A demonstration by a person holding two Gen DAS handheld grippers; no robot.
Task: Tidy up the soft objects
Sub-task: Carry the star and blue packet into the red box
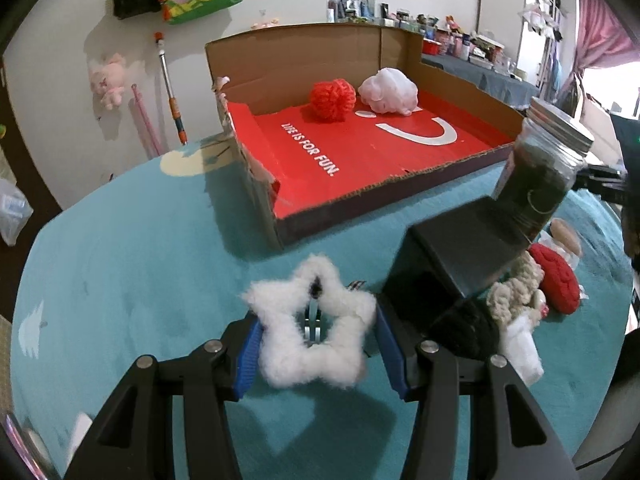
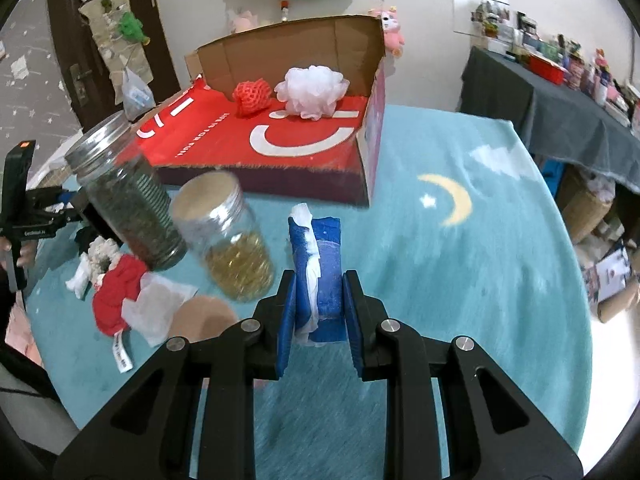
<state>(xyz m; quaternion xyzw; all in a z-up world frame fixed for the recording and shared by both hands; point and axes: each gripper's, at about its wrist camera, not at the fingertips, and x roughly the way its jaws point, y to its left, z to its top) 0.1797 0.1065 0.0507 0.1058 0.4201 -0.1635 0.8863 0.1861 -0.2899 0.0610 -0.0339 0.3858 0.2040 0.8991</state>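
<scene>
Your left gripper (image 1: pixel 316 344) grasps the white star (image 1: pixel 310 336); your right gripper (image 2: pixel 318 312) is clenched on the blue cloth (image 2: pixel 324 276), both short of the box's (image 1: pixel 400 196) front edge.

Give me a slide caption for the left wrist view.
Left tool holds a fluffy white star before the red-lined box.

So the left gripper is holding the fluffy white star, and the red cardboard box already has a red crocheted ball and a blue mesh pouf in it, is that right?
Nearly. The mesh pouf in the red cardboard box is white, not blue, as the right wrist view shows. The rest holds: the left gripper grips the fluffy white star, and the red crocheted ball lies beside the pouf.
</scene>
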